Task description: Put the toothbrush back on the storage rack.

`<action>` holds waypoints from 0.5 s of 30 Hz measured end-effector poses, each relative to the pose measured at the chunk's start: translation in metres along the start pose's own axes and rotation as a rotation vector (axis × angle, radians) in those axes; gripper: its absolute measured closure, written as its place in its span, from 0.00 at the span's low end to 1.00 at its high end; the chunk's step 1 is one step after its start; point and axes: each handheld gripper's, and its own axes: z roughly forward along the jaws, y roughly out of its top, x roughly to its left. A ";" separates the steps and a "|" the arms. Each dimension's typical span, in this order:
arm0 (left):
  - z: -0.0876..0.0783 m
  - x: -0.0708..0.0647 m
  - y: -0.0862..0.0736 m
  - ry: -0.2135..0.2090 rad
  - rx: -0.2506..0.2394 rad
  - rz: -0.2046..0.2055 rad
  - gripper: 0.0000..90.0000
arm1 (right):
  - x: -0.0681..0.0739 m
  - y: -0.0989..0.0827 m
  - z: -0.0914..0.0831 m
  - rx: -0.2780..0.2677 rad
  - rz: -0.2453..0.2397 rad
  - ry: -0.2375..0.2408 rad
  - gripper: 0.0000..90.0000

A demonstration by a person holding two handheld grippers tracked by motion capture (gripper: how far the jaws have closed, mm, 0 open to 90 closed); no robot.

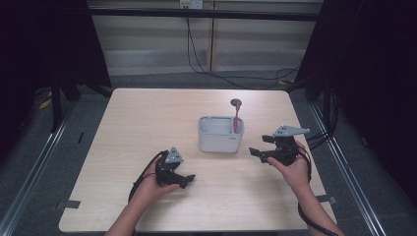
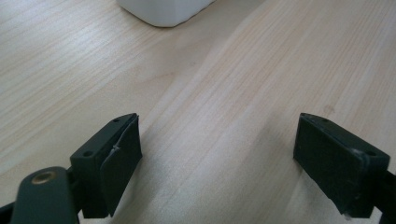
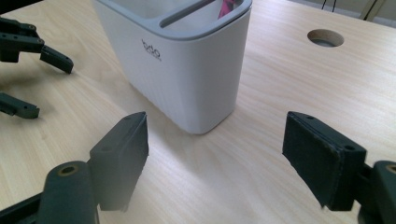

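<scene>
**Both grippers released, white container standing mid-table**

High view. A light wooden table [image 1: 147,123] carries a white container [image 1: 220,133] with a grey rim, standing upright slightly right of centre. A pink-handled utensil [image 1: 237,115] stands in its right-hand compartment, head above the rim. The left gripper [image 1: 183,180] lies low over the table near the front edge, held in the person's left hand [image 1: 152,187], pointing right, well apart from the container. The right gripper [image 1: 258,152] sits just right of the container's front corner, held in the right hand [image 1: 293,169], jaws pointing left toward the container. A round hole [image 1: 236,102] in the table top lies behind the container.

Left gripper view. The left gripper [image 2: 217,154] has its jaws spread wide with bare table between them; nothing is grasped. A corner of the white container [image 2: 163,11] shows at the top edge, apart from the jaws.

Right gripper view. The right gripper [image 3: 215,154] is likewise released, jaws wide, nothing between the pads. The container [image 3: 187,70] stands just ahead, its rounded corner facing the jaws, not touching them. A divider splits its interior; the pink utensil [image 3: 227,7] shows in the farther compartment. The left gripper [image 3: 28,70] appears at the upper left, jaws parted.
</scene>
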 end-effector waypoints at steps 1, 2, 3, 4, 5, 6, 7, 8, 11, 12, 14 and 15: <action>0.000 0.000 0.000 -0.002 -0.003 -0.001 0.16 | 0.000 -0.001 0.000 0.004 0.002 -0.003 0.24; 0.000 0.000 0.000 -0.001 -0.003 -0.001 0.16 | 0.000 -0.002 0.000 0.009 -0.001 -0.002 0.24; 0.000 0.000 0.000 -0.001 -0.002 -0.001 0.16 | 0.000 -0.002 0.001 0.014 0.006 0.000 0.24; 0.000 0.000 0.000 0.000 0.000 0.000 0.16 | -0.001 -0.003 0.001 0.015 0.008 0.001 0.24; 0.000 0.000 0.000 -0.002 -0.003 -0.001 0.16 | -0.001 -0.004 0.000 0.017 0.012 0.001 0.24; 0.000 0.000 0.000 0.000 0.000 0.000 0.16 | -0.001 -0.005 0.000 0.017 0.011 0.000 0.24; 0.000 0.000 0.000 -0.001 -0.001 0.000 0.16 | -0.001 -0.005 0.000 0.020 0.016 0.000 0.24; 0.000 0.000 0.000 -0.001 -0.003 -0.001 0.16 | -0.002 -0.006 0.000 0.022 0.010 0.001 0.23; 0.000 0.000 0.000 0.000 0.000 0.000 0.16 | -0.003 -0.010 -0.001 0.040 0.008 0.002 0.23; 0.000 0.000 0.000 -0.001 -0.002 0.000 0.16 | -0.003 -0.011 -0.001 0.045 0.008 0.001 0.22; 0.000 0.000 0.000 -0.001 -0.002 0.000 0.16 | -0.004 -0.014 -0.001 0.060 0.000 0.002 0.21; 0.000 0.000 0.000 -0.002 -0.003 -0.001 0.16 | -0.004 -0.016 0.000 0.062 0.002 0.004 0.21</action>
